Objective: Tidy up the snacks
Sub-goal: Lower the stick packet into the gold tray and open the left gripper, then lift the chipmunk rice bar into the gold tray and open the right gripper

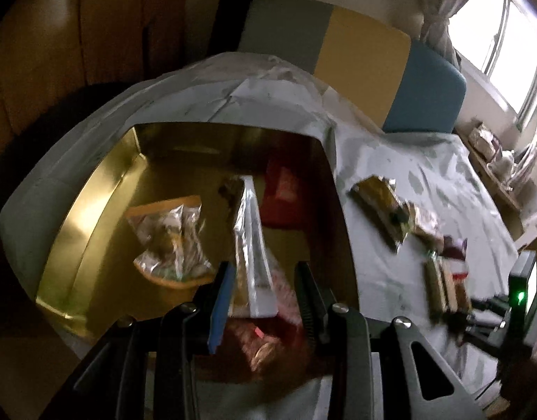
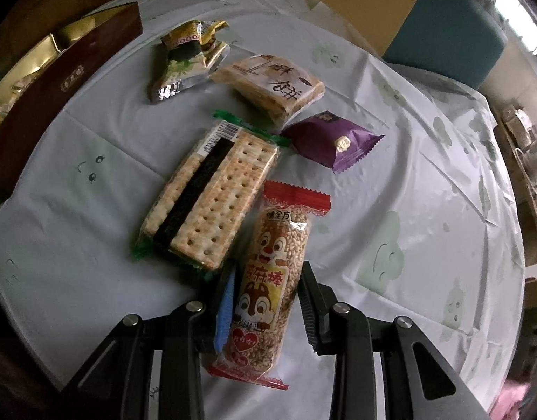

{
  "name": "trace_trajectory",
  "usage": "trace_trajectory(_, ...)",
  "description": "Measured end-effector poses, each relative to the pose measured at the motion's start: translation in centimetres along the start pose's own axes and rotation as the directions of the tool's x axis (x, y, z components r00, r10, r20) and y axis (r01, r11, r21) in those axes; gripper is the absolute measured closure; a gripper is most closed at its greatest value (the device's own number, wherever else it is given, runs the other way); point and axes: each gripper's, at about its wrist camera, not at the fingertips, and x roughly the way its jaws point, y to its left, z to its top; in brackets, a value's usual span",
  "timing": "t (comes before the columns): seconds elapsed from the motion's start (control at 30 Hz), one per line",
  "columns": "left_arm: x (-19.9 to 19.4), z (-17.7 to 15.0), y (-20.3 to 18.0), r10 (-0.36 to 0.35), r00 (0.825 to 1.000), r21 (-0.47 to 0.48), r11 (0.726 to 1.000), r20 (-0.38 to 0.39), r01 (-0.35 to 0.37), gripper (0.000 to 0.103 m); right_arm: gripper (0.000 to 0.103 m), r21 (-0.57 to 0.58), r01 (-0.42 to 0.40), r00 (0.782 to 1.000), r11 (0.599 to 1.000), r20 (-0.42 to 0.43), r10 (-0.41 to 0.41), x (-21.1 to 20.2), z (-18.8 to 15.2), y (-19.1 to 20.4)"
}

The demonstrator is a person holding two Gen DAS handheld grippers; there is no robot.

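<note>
In the left wrist view my left gripper hangs over the gold-lined box. A silver-edged snack packet stands between its fingers; I cannot tell if they press it. A clear orange-trimmed bag and a red packet lie in the box. In the right wrist view my right gripper straddles the lower half of a squirrel-print rice-puff bar that lies on the table, its fingers close to both sides. A cracker pack, a purple packet, a beige biscuit pack and a crumpled yellow packet lie beyond.
The round table wears a pale printed cloth. The box's dark red side stands at the left in the right wrist view. Loose snacks lie right of the box. A padded headboard and a window are behind.
</note>
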Motion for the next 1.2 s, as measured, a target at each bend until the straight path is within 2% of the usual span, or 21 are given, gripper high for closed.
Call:
trace_trajectory(0.47, -0.8, -2.1, 1.7, 0.050, 0.999, 0.002, 0.999, -0.002, -0.050, 0.067, 0.070, -0.017, 0.040, 0.999, 0.999, 0.017, -0.040, -0.3, -0.5, 0.7)
trace_trajectory(0.6, -1.2, -2.3, 2.0, 0.056, 0.998, 0.010, 0.998, 0.018, -0.057, 0.067, 0.072, 0.016, 0.033, 0.999, 0.999, 0.003, -0.033, -0.9, -0.1, 0.5)
trace_trajectory(0.87, -1.6, -2.4, 2.7, 0.066, 0.997, -0.009, 0.998, 0.033, -0.066, 0.067, 0.072, 0.118, -0.005, 0.992, 0.993, 0.125, -0.010, -5.7, 0.8, -0.2)
trace_trajectory(1.03, -1.6, -2.5, 3.0, 0.066, 0.997, -0.015, 0.998, 0.035, -0.066, 0.067, 0.072, 0.100, -0.160, 0.966, 0.982, 0.221, 0.135, -8.8, 2.7, 2.4)
trace_trajectory(1.2, -1.8, -2.4, 3.7, 0.068, 0.997, -0.027, 0.997, 0.041, -0.067, 0.067, 0.072, -0.004, -0.318, 0.914, 0.948, 0.266, 0.307, -10.5, 5.8, 7.7)
